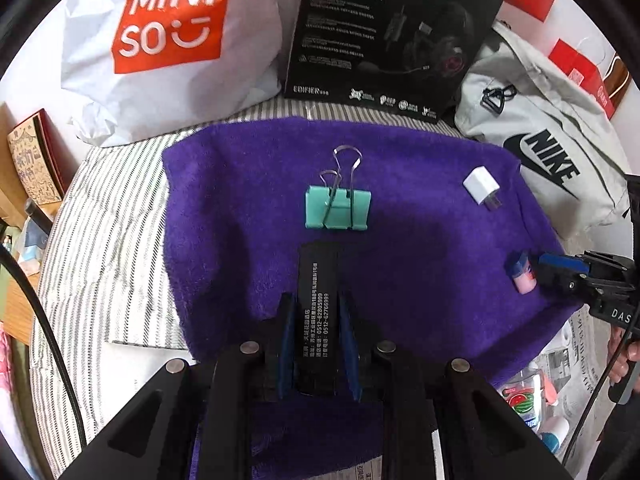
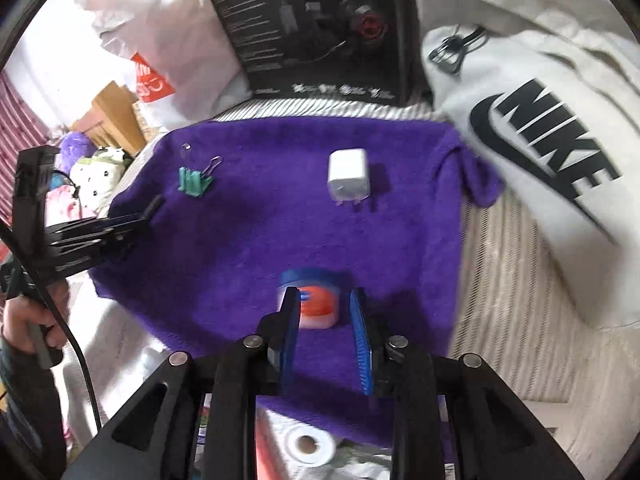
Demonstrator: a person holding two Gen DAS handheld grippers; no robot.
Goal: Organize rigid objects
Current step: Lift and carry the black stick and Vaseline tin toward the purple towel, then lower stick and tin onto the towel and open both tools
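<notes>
On the purple towel (image 1: 420,240), spread over a striped bedcover (image 1: 108,216), several small items are laid out. At the near edge of the left wrist view, the left gripper (image 1: 318,344) is angled steeply downward and is clenched on a slim black box (image 1: 318,304) printed with white text; the box is pinched between the blue pads and projects forward toward a teal binder clip (image 1: 338,208), which lies just beyond its tip, apart from it. Further right, a white charger plug (image 1: 482,186) rests on the towel with its prongs turned toward the near side.

At the towel's right edge, the right gripper (image 2: 326,320) is likewise tilted steeply down. A small jar with a blue lid (image 2: 310,300) is seen between its blue fingers (image 2: 290,332): the left finger overlaps the jar, while a gap is visible between the jar and the right finger. Whether the jar is actually pinched cannot be told, as the view is blurred. The hand (image 2: 28,320) carrying the left gripper is seen at the far left of the right wrist view, wrapped around the handle.

Behind the towel, a white Miniso bag (image 1: 168,40), a black headset box (image 1: 388,32) and a grey Nike bag (image 1: 548,152) are lined up.
</notes>
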